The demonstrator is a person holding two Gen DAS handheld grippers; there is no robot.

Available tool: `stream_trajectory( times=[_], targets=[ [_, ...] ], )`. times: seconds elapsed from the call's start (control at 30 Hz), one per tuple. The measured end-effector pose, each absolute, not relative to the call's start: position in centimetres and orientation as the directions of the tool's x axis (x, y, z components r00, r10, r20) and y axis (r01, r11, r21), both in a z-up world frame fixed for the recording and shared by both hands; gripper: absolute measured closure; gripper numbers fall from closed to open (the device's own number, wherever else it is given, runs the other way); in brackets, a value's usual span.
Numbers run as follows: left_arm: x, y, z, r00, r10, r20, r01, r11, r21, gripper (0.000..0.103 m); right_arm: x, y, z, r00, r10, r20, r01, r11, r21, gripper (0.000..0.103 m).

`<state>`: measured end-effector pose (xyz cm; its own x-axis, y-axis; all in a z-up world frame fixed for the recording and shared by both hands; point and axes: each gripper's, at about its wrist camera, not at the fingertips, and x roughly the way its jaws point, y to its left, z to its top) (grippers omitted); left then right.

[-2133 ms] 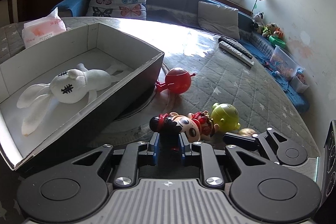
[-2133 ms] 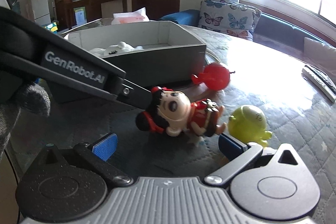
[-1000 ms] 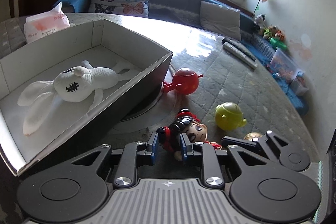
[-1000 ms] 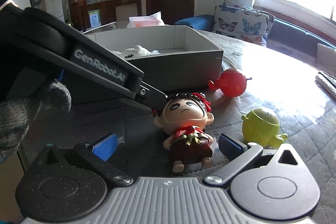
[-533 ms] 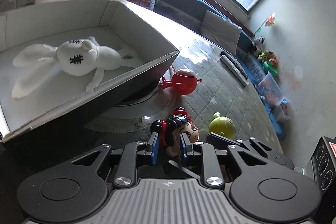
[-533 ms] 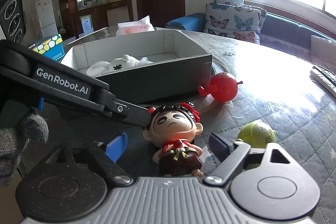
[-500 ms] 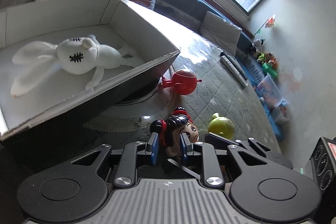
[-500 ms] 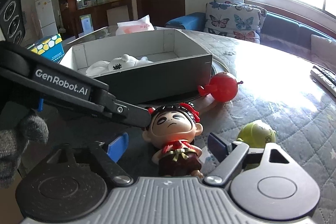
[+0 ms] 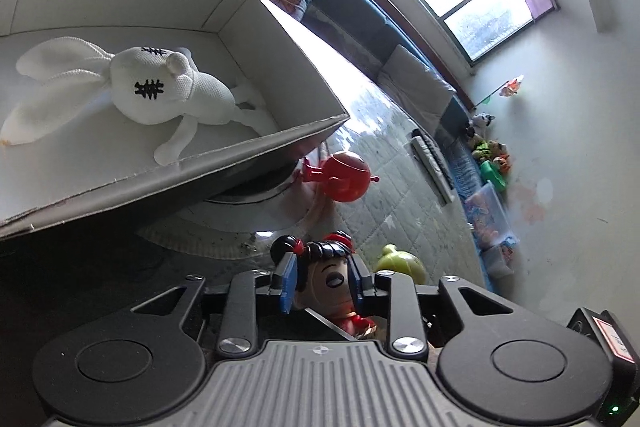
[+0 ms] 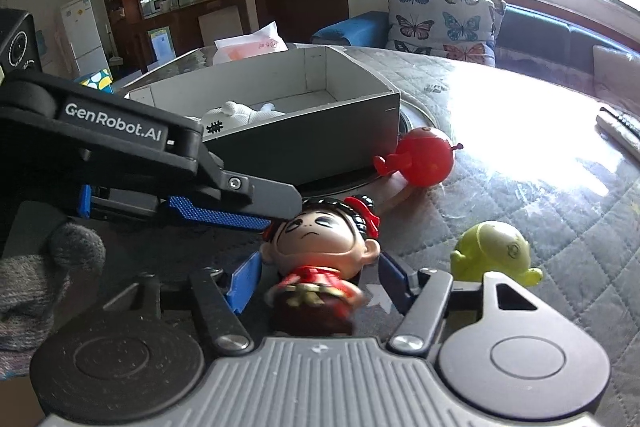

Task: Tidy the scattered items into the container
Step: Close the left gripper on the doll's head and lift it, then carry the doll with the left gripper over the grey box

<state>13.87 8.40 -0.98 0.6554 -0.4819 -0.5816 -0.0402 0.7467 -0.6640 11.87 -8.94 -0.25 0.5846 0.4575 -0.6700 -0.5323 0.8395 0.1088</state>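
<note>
Between both grippers' fingers [image 10: 244,281], the doll [image 10: 320,247], box [image 10: 320,151] nearby

The plush rabbit [image 9: 168,87] lies in the box [image 9: 280,39] on the bench [image 10: 560,195] — round toy [image 10: 426,157] beside its corner, doll [image 10: 320,247] before it, squat toy [image 10: 494,253] to the right.

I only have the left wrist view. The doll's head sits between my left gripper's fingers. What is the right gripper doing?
Observer: The right gripper straddles the doll's body. Its jaws are closing, with gaps on both sides.
Operator: Is the green toy in its way?
Observer: No. The green toy lies apart from the doll, outside the gripper's right finger.
Operator: And my left gripper from that side?
Observer: The left gripper reaches in level with the doll's hair, and its jaws are opening.
</note>
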Motion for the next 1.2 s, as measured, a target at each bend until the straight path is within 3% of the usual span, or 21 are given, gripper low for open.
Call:
stream_trajectory(
  times=[0.67, 1.2],
  targets=[
    [13.0, 7.6, -1.1, 0.648, -0.474, -0.596, -0.018, 0.773, -0.634, 0.069, 10.5, -8.7, -0.3, 0.581, 0.465, -0.668, -0.503, 0.85, 0.155, 0.051],
    [13.3, 7.9, -1.2, 0.659, -0.474, -0.583, -0.025, 0.762, -0.647, 0.067, 11.4, -8.3, -0.8, 0.594, 0.458, -0.662, -0.437, 0.874, 0.213, 0.048]
  ],
)
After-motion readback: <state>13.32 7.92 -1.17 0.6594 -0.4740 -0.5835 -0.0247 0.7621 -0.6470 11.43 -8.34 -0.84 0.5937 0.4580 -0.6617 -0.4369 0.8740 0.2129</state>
